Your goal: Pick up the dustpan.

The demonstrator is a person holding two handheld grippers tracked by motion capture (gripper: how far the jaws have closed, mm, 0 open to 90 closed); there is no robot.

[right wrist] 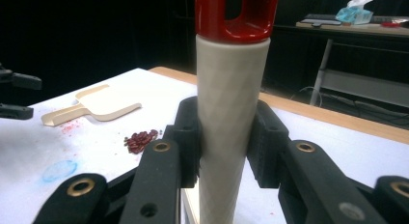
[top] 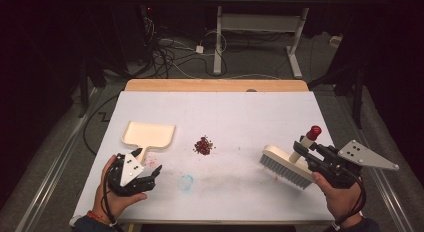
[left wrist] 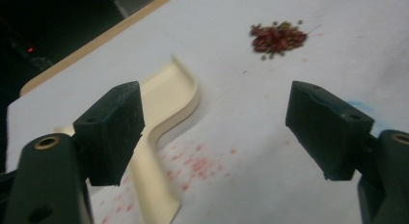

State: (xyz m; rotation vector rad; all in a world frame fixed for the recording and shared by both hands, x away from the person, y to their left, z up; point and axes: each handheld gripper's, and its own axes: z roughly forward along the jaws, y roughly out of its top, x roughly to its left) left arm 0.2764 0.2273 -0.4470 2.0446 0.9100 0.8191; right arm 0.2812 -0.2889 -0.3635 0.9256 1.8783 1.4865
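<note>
Clearly the right gripper (top: pixel 311 151) is clamped on the pale handle (right wrist: pixel 231 118) of a brush (top: pixel 286 166), its two black jaws pressing the shaft from either side just under the red cap (top: pixel 314 131). That shaft looks like hard, faintly textured plastic, stiff and light, so it should not bend or slip much under the pads; a hold this low keeps the bristle head (top: pixel 284 172) steady, though a long sweep may twist it if the grip loosens. The bristles are soft and will flex against the surface. The left gripper (top: pixel 150 176) stands wide with nothing between its jaws, hovering just beside the stem of the cream dustpan (top: pixel 148 135), which lies flat at the left of the worktop (top: pixel 240 107). The pan seems thin, rigid and very light, likely to skate away if nudged, so its narrow stem (left wrist: pixel 152 185) is the sensible place to pinch it. Between pan and brush, well apart from both, sits a small heap of dark red beans (top: pixel 203 145), loose and apt to scatter or roll. The white covering is matt and smooth, marked with red specks near the pan and a faint blue smear (top: pixel 185 182). Beyond the worktop's wooden far edge the room is dark, with cables (top: pixel 170 54) on the floor and a desk frame (top: pixel 260 37).
</note>
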